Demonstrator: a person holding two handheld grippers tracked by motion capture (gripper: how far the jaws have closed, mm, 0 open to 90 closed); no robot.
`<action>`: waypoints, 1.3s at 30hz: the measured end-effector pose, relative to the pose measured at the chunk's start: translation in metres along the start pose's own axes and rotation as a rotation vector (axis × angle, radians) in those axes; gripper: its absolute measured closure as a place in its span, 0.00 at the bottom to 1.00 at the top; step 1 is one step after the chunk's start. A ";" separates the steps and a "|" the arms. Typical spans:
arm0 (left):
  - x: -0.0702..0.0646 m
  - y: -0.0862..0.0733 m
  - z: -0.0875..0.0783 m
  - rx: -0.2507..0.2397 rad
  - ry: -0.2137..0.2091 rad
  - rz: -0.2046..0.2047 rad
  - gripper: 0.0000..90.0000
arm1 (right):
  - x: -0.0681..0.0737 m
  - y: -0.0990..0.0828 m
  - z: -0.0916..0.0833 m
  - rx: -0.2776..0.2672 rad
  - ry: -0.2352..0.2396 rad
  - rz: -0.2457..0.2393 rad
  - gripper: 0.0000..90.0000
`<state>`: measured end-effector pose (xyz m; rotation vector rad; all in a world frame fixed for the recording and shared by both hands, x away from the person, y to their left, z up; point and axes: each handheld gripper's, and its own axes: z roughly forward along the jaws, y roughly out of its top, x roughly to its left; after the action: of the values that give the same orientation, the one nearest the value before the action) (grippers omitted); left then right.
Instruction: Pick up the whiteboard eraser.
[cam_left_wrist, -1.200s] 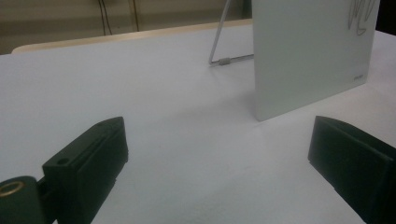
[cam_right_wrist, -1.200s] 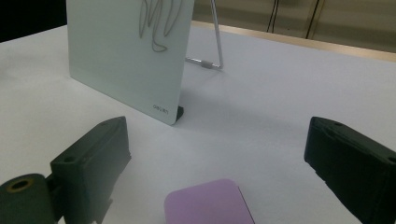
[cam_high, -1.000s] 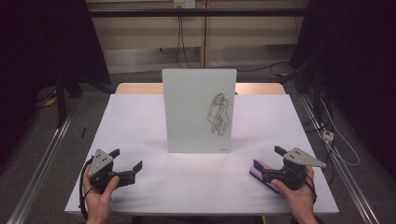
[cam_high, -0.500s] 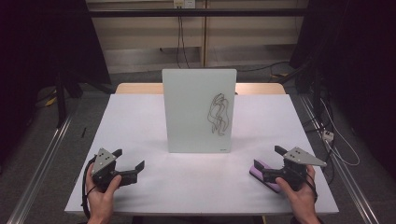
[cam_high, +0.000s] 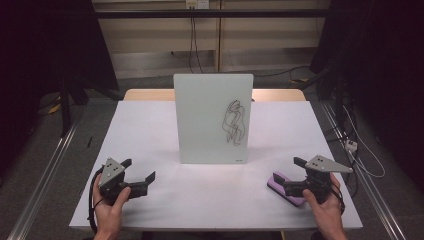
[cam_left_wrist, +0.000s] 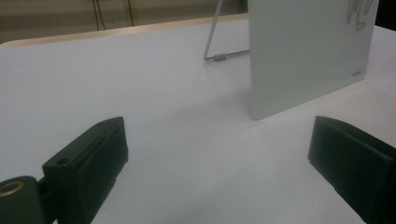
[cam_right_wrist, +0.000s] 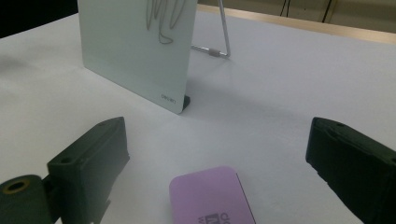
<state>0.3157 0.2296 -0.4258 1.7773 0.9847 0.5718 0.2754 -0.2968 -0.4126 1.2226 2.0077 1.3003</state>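
A white board (cam_high: 212, 120) stands upright at the table's middle, propped on a wire stand (cam_left_wrist: 219, 51), with a black scribble (cam_high: 235, 122) on its right half. A purple eraser (cam_high: 282, 184) lies flat near the front right. My right gripper (cam_high: 292, 174) is open and low over the table, its jaws to either side of the eraser (cam_right_wrist: 210, 198) without touching it. My left gripper (cam_high: 139, 168) is open and empty at the front left, and points toward the board (cam_left_wrist: 308, 51). In the right gripper view the board (cam_right_wrist: 135, 46) rises ahead on the left.
The white table (cam_high: 150, 130) has bare room on both sides of the board. Its wooden back edge (cam_high: 150, 94) shows behind. Cables (cam_high: 355, 150) trail on the floor to the right. Metal rails (cam_high: 45, 170) run along the floor by the table.
The left gripper has shifted very slightly toward the near edge. The right gripper, board and eraser have stayed in place.
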 end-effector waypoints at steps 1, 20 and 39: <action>0.000 0.000 0.000 0.001 0.000 0.002 0.05 | -0.001 0.001 0.000 0.029 0.030 0.027 0.06; 0.001 0.000 -0.001 -0.001 -0.013 0.004 0.05 | 0.001 0.054 0.019 0.240 0.077 -0.127 0.12; 0.004 -0.001 -0.002 0.012 -0.013 -0.004 0.05 | -0.012 0.028 0.013 0.406 0.084 -0.135 0.24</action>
<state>0.3165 0.2340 -0.4258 1.7875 0.9845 0.5519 0.3034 -0.2957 -0.3950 1.1895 2.4519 0.9207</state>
